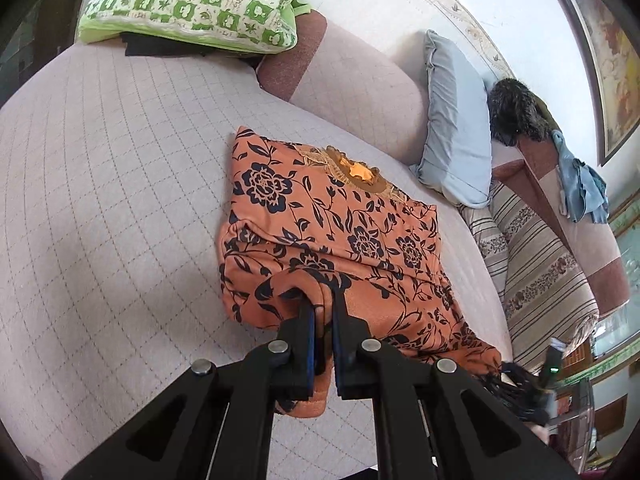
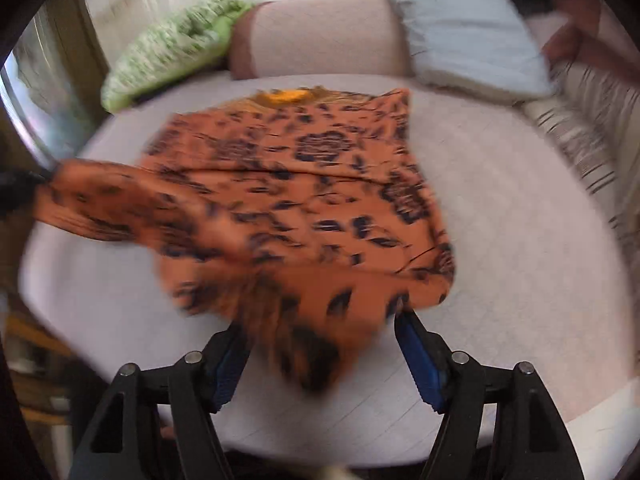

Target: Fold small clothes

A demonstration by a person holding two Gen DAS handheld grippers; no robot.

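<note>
An orange top with a dark floral print [image 1: 332, 236] lies on the pale quilted sofa seat [image 1: 100, 184], its collar toward the backrest. My left gripper [image 1: 322, 312] is shut on a fold of the orange top at its near edge and lifts it slightly. In the blurred right wrist view the same top [image 2: 300, 184] is spread out, one corner pulled off to the left. My right gripper [image 2: 320, 344] is open, its jaws wide apart on either side of the top's near hem, which hangs between them.
A green patterned pillow [image 1: 196, 0] sits at the far left of the sofa, over something dark. A grey-blue pillow [image 1: 456, 120] leans on the backrest, with a striped cushion [image 1: 536, 272] and a blue cloth [image 1: 580, 188] to the right.
</note>
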